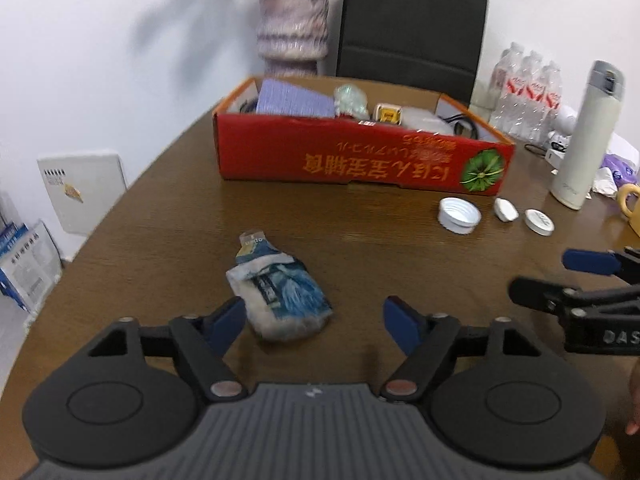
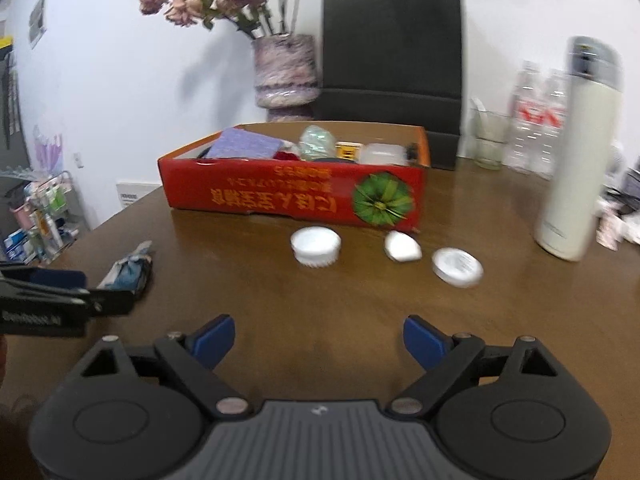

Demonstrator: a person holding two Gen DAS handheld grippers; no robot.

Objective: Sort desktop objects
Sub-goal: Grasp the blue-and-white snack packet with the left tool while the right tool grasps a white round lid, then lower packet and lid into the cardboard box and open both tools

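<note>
The left hand-held gripper (image 1: pixel 314 320) is held apart around a crumpled packet (image 1: pixel 278 294) (pads not pressing); the right hand-held gripper (image 2: pixel 318 340) is spread over bare table (image 2: pixel 320 300), caps at twelve o'clock.

Room's pretty bright, soft even light off the white wall (image 2: pixel 120 80), no harsh glare. Both views are smeared with motion blur: the red box (image 1: pixel 360 156) lettering is mushy and the white flask (image 2: pixel 576 152) ghosts at its edges. Fisheye bends everything, dark corners all round. The vase (image 2: pixel 286 70) throws a faint grey shadow on the wall, and the brown tabletop (image 1: pixel 360 248) has a dull sheen.
</note>
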